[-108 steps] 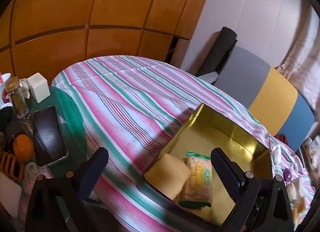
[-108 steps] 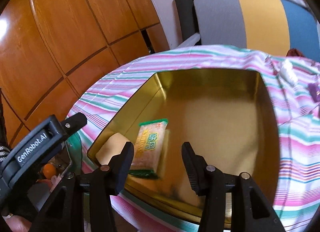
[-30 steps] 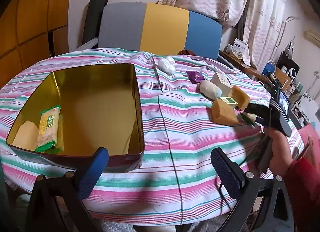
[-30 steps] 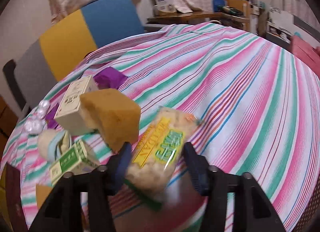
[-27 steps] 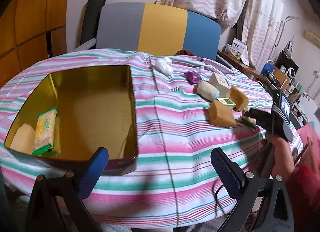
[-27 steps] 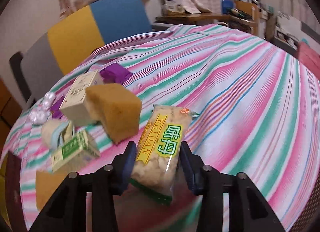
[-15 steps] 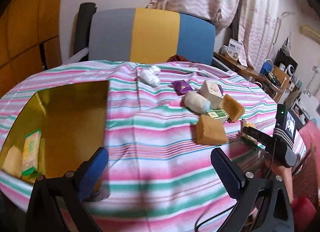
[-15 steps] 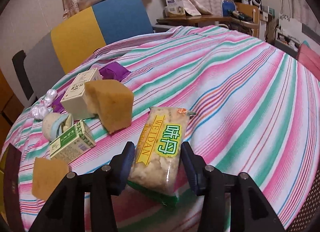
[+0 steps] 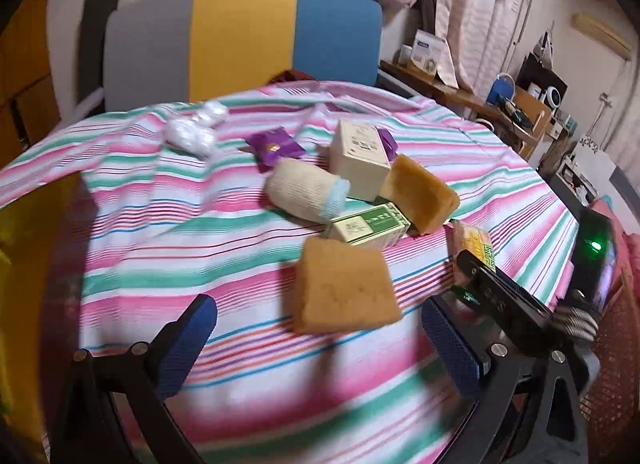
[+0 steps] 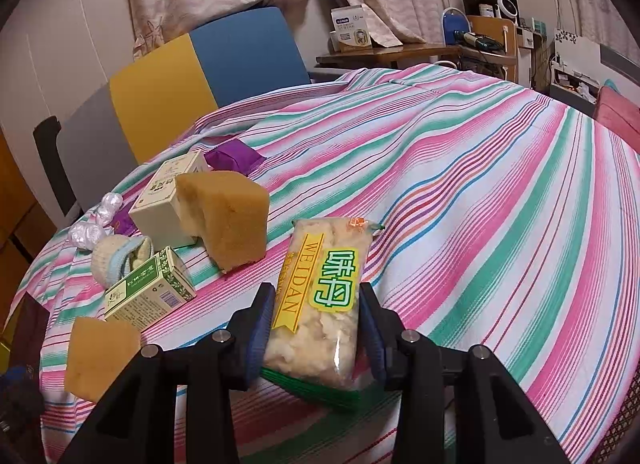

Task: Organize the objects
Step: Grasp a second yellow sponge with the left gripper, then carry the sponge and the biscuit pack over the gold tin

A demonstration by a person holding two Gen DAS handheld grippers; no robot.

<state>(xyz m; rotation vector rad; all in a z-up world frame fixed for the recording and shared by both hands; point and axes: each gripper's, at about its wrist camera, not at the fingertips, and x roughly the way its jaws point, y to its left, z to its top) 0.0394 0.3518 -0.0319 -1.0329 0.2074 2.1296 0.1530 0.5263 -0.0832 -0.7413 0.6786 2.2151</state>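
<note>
In the left wrist view, the left gripper (image 9: pixel 316 340) hangs wide open and empty over the striped cloth table (image 9: pixel 168 264), with a soft tan square sponge (image 9: pixel 344 288) just ahead and the shiny gold metal tin (image 9: pixel 24 248) at the table's left edge. In the right wrist view, the right gripper (image 10: pixel 316 328) has just closed snugly on the crinkly clear plastic snack packet with yellow and green print (image 10: pixel 320 296), near the table's front edge. To do this well, I think it should squeeze gently and lift straight up, clear of the spongy tan block (image 10: pixel 228 216).

Black tool (image 10: pixel 316 328), blue ribbed pads (image 9: pixel 450 348), silver screws
</note>
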